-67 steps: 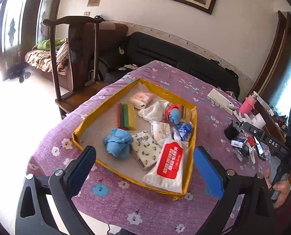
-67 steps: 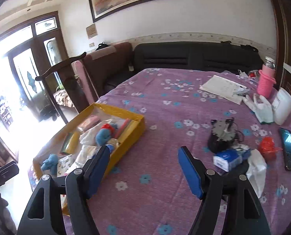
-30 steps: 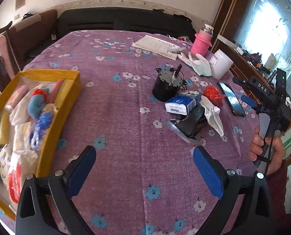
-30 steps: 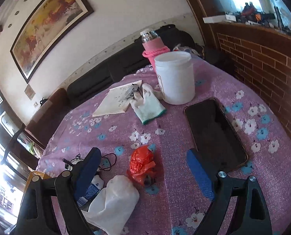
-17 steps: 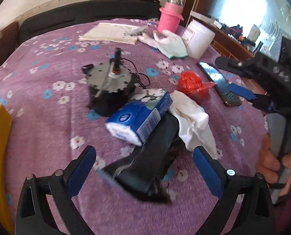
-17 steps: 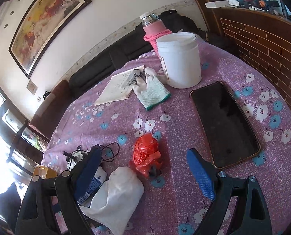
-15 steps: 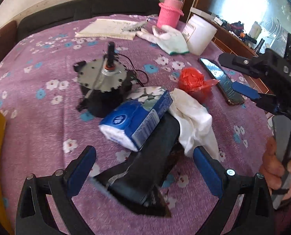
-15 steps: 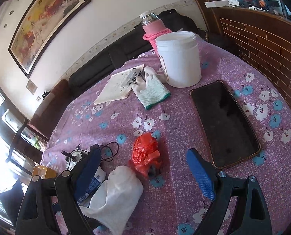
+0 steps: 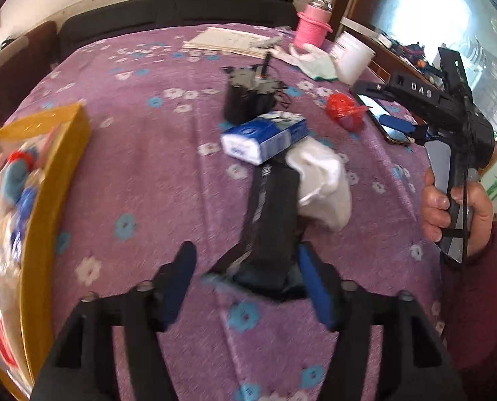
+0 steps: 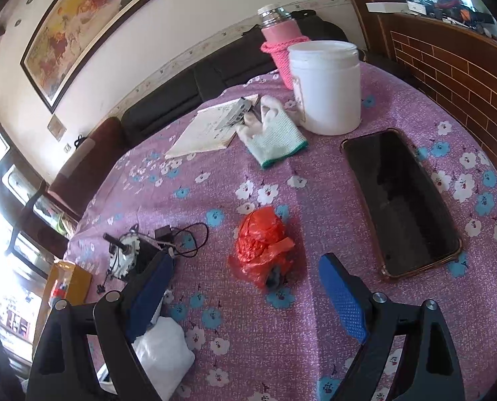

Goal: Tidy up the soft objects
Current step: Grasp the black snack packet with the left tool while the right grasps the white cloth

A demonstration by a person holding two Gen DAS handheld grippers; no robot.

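Tissue packs (image 9: 264, 137): one; black pouch (image 9: 272, 230): one; red bag (image 10: 263, 240): one

The counter (image 10: 315, 351) wears a soft purple cloth with flowers. The phone (image 10: 402, 200) is smooth, shiny glass. The red bag (image 10: 262, 240) is thin, crinkly plastic. The glove (image 10: 275, 137) is knitted cloth. The white tub (image 10: 325, 90) is matt plastic. The tongs' pads (image 10: 340, 297) are bumpy blue rubber. The black pouch (image 9: 272, 220) looks glossy.
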